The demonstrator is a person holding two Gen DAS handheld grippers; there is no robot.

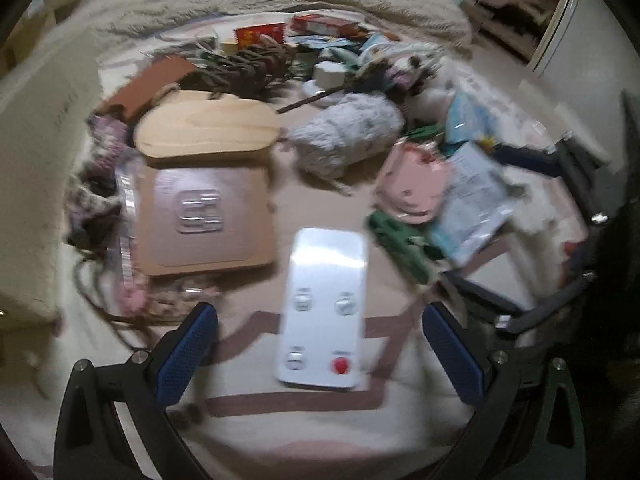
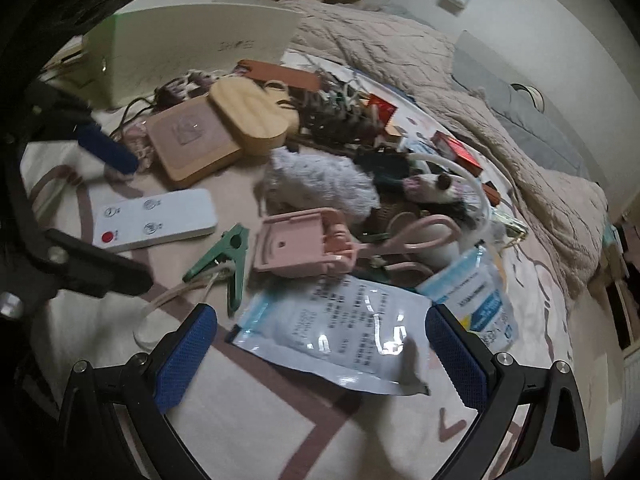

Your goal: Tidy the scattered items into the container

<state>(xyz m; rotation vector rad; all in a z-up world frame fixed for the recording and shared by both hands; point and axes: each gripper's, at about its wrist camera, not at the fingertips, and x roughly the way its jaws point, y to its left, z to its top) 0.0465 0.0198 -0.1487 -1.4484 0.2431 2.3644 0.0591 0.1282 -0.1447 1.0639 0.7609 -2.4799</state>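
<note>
Left wrist, left hand-held gripper (image 1: 320, 344): spread wide, nothing between its blue pads, poised either side of the flat white plastic remote with a red button (image 1: 326, 308), probably lining up to pinch it across its width
Left wrist, clutter: heaped from 10 to 2 o'clock on the cream bed cover with brown lines (image 1: 296, 432); rounded pale wooden board (image 1: 206, 124) overlaps a brown cardboard-backed blister pack (image 1: 204, 216); fluffy grey plush bundle (image 1: 346, 134) at 12
Right wrist, right hand-held gripper (image 2: 320, 350): spread, empty, straddling the glossy white printed plastic pouch (image 2: 340, 332), lying flat
Right wrist, neighbours: green plastic spring clamp (image 2: 224, 256) at 10; pink plastic holder (image 2: 300, 246) at 12
Right wrist, container: likely the cream open box (image 2: 196, 40) at 11, well apart from the pouch, placed beside the pile for short carries
</note>
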